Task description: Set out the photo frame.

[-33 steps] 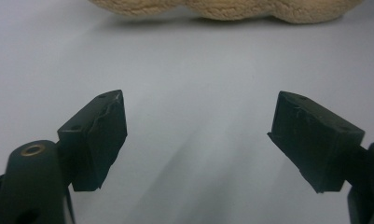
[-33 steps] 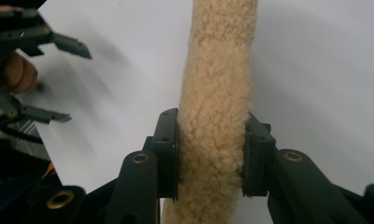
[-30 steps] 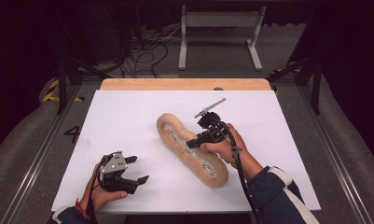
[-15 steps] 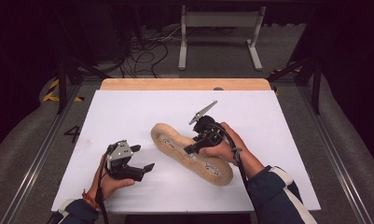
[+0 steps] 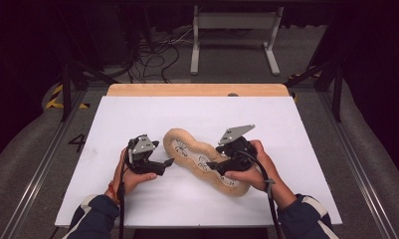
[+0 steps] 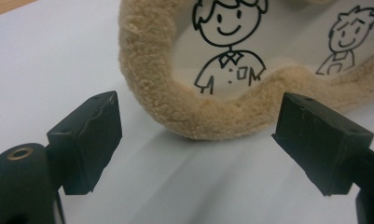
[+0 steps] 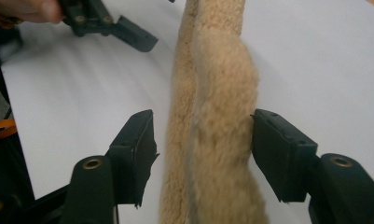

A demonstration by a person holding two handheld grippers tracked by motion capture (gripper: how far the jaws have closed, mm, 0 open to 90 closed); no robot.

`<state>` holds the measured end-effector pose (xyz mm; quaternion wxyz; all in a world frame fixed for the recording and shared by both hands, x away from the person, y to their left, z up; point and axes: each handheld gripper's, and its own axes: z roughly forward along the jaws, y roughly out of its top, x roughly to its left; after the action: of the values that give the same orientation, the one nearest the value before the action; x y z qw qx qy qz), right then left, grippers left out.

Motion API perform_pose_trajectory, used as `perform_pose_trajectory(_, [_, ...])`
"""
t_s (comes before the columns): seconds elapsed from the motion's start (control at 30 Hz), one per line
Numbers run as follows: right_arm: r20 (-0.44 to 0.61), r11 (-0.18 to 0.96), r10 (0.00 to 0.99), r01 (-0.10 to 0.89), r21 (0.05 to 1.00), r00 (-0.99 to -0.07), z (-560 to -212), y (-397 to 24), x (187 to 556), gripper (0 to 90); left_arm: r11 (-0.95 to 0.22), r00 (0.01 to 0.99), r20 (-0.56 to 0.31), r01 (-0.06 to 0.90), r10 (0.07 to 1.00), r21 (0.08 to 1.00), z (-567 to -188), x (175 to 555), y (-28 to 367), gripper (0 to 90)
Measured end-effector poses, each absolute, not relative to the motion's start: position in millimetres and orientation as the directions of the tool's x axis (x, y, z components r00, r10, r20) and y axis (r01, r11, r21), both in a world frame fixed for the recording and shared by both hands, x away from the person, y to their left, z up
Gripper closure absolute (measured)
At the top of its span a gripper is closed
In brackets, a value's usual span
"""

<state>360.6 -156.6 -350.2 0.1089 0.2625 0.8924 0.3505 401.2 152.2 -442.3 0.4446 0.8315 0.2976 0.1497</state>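
White board covers the table [image 5: 137, 114], with a strip of bare wood along its far edge and dark floor, cables and a metal stand beyond. Plenty of bare white lies on every side of the plush insole [image 5: 207, 162]: wide room beyond it toward the wooden strip, and narrower bands between it and the table's near edge.

That insole, tan and fleecy with cartoon figures printed on its pale inner face, lies flat near the middle of the table. Its long axis runs diagonally, one rounded end pointing toward the far left, the other toward the near right.

At the insole's far-left end, the left gripper [image 5: 168, 162] sits just beside the fleece rim, its fingers [image 6: 89, 135] spread wide and released, the rounded end ahead of them with bare table between.

Over the insole's near-right half, the right gripper [image 5: 210, 165] straddles the fleecy edge. Its fingers [image 7: 278, 149] have just been opening; the insole stands between them, the left pad clear of it, so the grip reads as released.
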Motion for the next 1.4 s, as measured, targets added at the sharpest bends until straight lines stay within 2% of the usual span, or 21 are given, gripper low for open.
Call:
perform_pose_trajectory(0.13, [-0.043, 0.607, 0.557, 0.371, 0.703, -0.829, -354, -172, 346, 39.0, -0.416, 0.773, -0.030, 0.374, 0.634, 0.829, -442, 409, 150, 14.2])
perform_pose_trajectory(0.3, [-0.034, 0.554, 0.592, 0.376, 0.743, -0.805, -359, -192, 332, 35.2, -0.390, 0.770, -0.033, 0.358, 0.637, 0.849, -440, 416, 148, 14.7])
perform_pose_trajectory(0.57, [-0.019, 0.466, 0.652, 0.382, 0.798, -0.758, -379, -226, 303, 33.1, -0.419, 0.775, 0.010, 0.330, 0.632, 0.846, -446, 424, 140, 22.8])
perform_pose_trajectory(0.7, [0.000, 0.437, 0.684, 0.410, 0.801, -0.729, -391, -235, 296, 33.4, -0.425, 0.784, -0.015, 0.353, 0.621, 0.834, -446, 428, 139, 33.8])
perform_pose_trajectory(0.73, [0.030, 0.407, 0.694, 0.427, 0.807, -0.720, -396, -239, 294, 35.7, -0.430, 0.788, -0.007, 0.344, 0.616, 0.835, -446, 429, 139, 33.8])
perform_pose_trajectory(0.8, [0.036, 0.392, 0.713, 0.440, 0.808, -0.701, -404, -242, 292, 41.5, -0.440, 0.787, 0.004, 0.340, 0.616, 0.831, -446, 430, 139, 40.3])
perform_pose_trajectory(0.87, [0.073, 0.350, 0.709, 0.439, 0.828, -0.702, -411, -245, 289, 53.3, -0.424, 0.783, -0.015, 0.353, 0.622, 0.834, -446, 431, 140, 47.4])
perform_pose_trajectory(0.9, [0.073, 0.350, 0.709, 0.439, 0.828, -0.702, -411, -245, 289, 53.3, -0.427, 0.784, -0.012, 0.350, 0.620, 0.834, -446, 432, 142, 47.4])
perform_pose_trajectory(0.97, [0.078, 0.356, 0.697, 0.438, 0.825, -0.713, -412, -243, 290, 60.8, -0.427, 0.786, -0.013, 0.349, 0.618, 0.834, -446, 433, 146, 54.1])
perform_pose_trajectory(1.03, [0.080, 0.351, 0.694, 0.434, 0.830, -0.715, -417, -240, 293, 62.7, -0.421, 0.784, -0.022, 0.357, 0.621, 0.834, -446, 432, 149, 61.5])
perform_pose_trajectory(1.07, [0.074, 0.355, 0.695, 0.430, 0.830, -0.715, -417, -240, 293, 62.9, -0.418, 0.780, -0.029, 0.366, 0.625, 0.832, -446, 431, 150, 62.4])
perform_pose_trajectory(1.13, [0.062, 0.355, 0.702, 0.425, 0.833, -0.709, -417, -240, 293, 63.8, -0.440, 0.781, -0.006, 0.357, 0.624, 0.824, -444, 428, 151, 63.2])
perform_pose_trajectory(1.4, [0.053, 0.354, 0.712, 0.424, 0.834, -0.700, -417, -242, 303, 64.8, -0.443, 0.768, 0.001, 0.369, 0.640, 0.817, -444, 416, 157, 62.5])
